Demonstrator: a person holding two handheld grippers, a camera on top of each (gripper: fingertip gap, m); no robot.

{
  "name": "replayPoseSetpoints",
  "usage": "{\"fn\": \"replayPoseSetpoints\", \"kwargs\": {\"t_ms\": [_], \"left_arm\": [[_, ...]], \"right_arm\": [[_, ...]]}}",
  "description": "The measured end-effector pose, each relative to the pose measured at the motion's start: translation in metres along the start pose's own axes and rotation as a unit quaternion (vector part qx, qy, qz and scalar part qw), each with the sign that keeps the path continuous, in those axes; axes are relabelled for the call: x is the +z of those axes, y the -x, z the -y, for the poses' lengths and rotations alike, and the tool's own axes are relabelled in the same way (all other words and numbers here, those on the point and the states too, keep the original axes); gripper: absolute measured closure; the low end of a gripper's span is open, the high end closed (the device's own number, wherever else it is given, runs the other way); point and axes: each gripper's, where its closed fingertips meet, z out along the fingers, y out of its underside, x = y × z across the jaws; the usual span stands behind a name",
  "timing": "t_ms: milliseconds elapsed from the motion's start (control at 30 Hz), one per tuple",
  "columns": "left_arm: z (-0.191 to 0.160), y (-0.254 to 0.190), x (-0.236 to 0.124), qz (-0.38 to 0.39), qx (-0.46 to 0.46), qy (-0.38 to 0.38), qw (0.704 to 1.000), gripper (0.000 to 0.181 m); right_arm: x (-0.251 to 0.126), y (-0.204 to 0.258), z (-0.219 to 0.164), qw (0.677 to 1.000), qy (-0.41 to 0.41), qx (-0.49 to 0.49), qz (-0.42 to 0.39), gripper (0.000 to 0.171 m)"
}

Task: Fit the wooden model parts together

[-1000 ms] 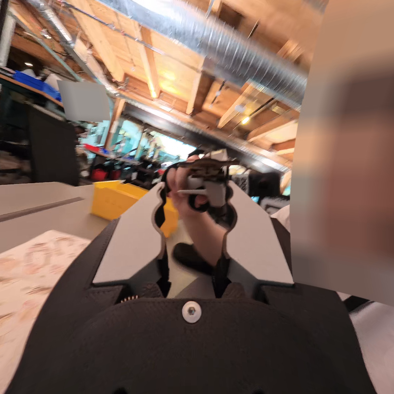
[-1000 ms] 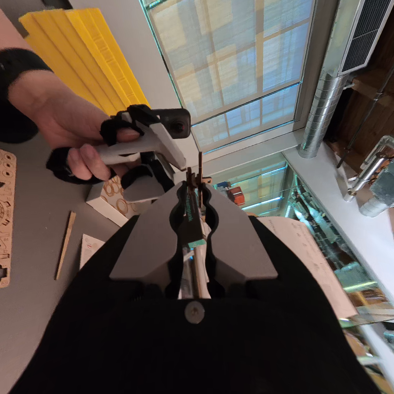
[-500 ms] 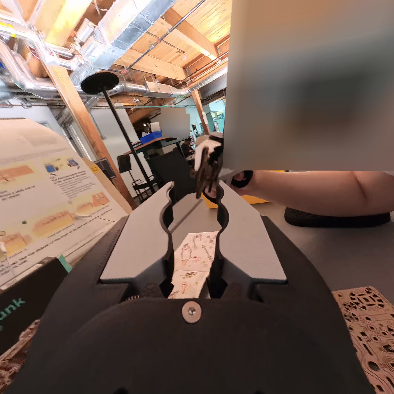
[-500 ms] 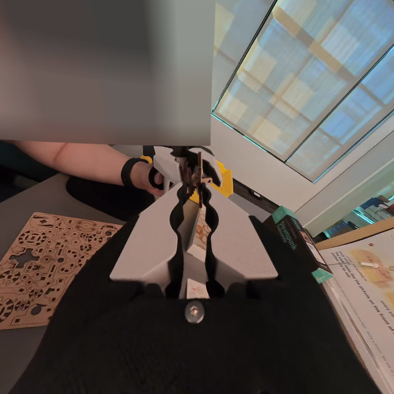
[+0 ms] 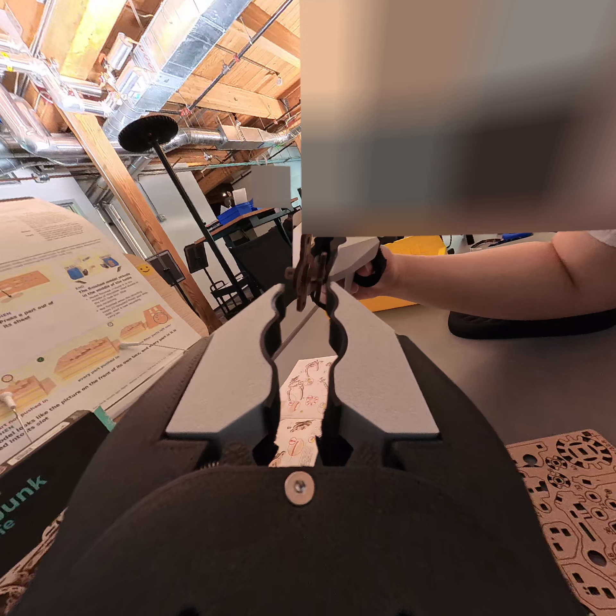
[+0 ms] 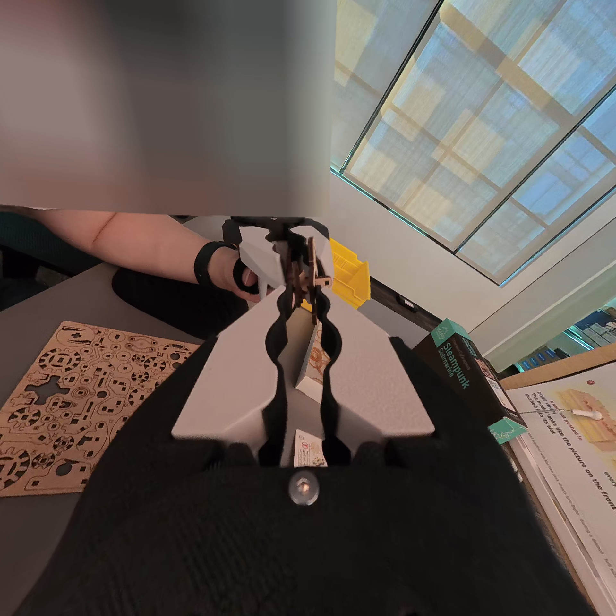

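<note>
Left wrist view: the left gripper [image 5: 305, 293] stands partly open, tips flanking the lower edge of the wooden model [image 5: 306, 270]; whether they pinch it is hard to tell. Behind the model, the right gripper [image 5: 325, 263] holds it up, likely so a part can be pressed in. Below the model lies a leaflet [image 5: 308, 393].

Right wrist view: the right gripper [image 6: 301, 295] is nearly closed on the model [image 6: 305, 273], clamping its lower edge. Left of the model lies the part sheet [image 6: 76, 393]; behind it, a yellow bin [image 6: 350, 276].
</note>
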Motion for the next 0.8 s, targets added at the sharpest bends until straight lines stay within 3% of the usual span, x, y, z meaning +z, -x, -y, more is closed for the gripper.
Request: {"fn": "replayPoseSetpoints", "kwargs": {"t_ms": [667,800], "left_arm": [[0.0021,-0.0061,0.0017,-0.022,-0.018,0.001,1.0,0.167],[0.0014,-0.0099,0.0025,-0.046,-0.053,-0.004,0.997,0.157]], "right_arm": [[-0.0023,0.0043,0.0026,0.998,-0.035,0.035,0.028,0.159],[-0.005,0.0038,0.0054,0.996,-0.058,0.059,0.039,0.159]]}}
